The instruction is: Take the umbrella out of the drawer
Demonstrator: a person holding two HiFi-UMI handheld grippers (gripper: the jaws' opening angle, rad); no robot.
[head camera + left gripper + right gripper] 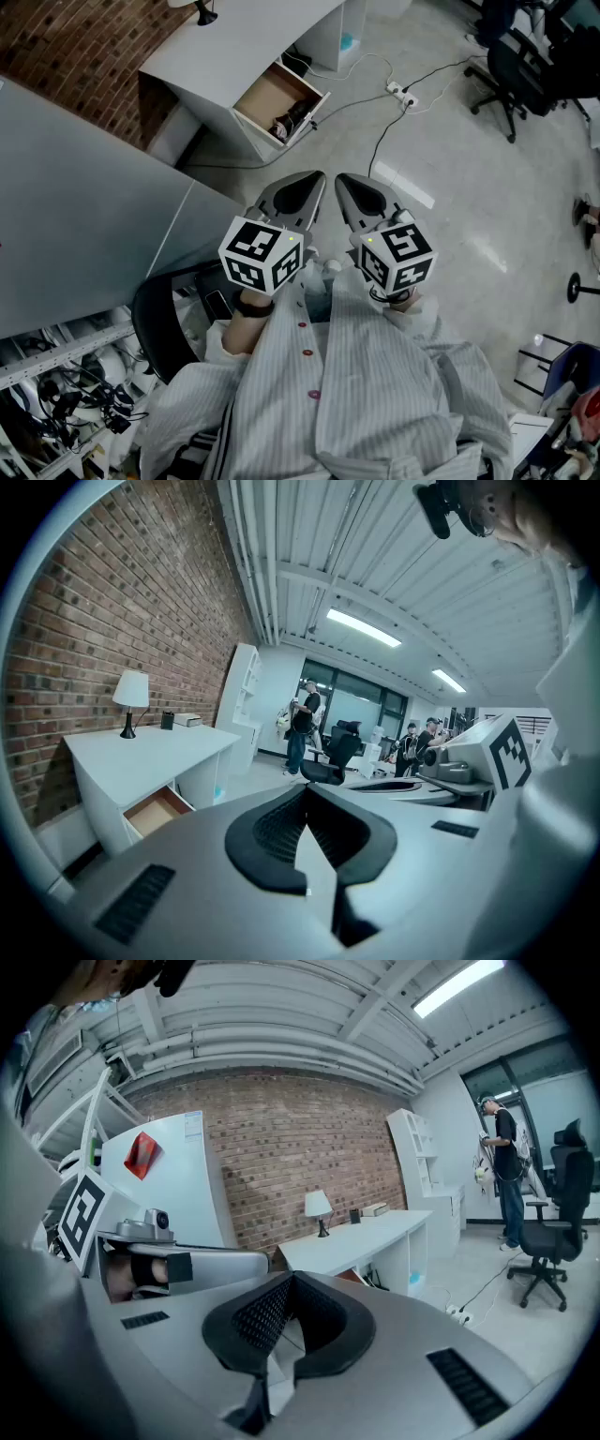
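An open wooden-lined drawer [272,98] juts from the white desk [234,47] at the top of the head view. A dark object [292,116] lies at its front right end; I cannot tell if it is the umbrella. My left gripper [312,178] and right gripper [343,180] hang side by side over the floor, well short of the drawer, both pointing toward it. Both are shut with nothing between their jaws. In the left gripper view the left gripper [307,791] has the drawer [155,810] far off at lower left. The right gripper [291,1279] faces the desk [366,1237].
Cables and a power strip [400,91] lie on the floor right of the desk. An office chair [514,58] stands at the top right. A grey panel [84,216] fills the left. A lamp [129,699] stands on the desk. People [303,724] stand far off.
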